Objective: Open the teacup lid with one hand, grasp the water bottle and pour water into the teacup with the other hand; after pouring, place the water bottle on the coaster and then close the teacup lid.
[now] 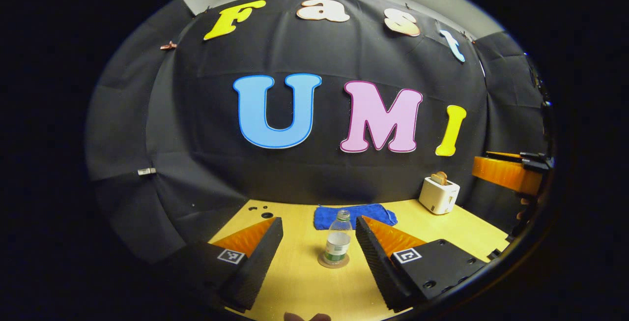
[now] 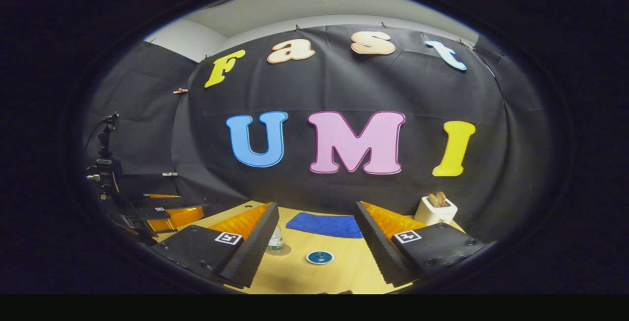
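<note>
Black ribbed fingers [image 1: 255, 257] — orange backs, square tag markers, screws.

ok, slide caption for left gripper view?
Open left claw framing the uncapped water bottle upright on its coaster.

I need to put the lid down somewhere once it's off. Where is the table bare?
Bare wood lies in front of the water bottle on its coaster, and between the teal teacup lid and blue cloth. It is tighter at the back, around the cloth and toaster.

both views look low across the table [image 1: 304, 281] toward the back wall, sharing bottle [image 1: 338, 240] and toaster [image 1: 439, 194].
</note>
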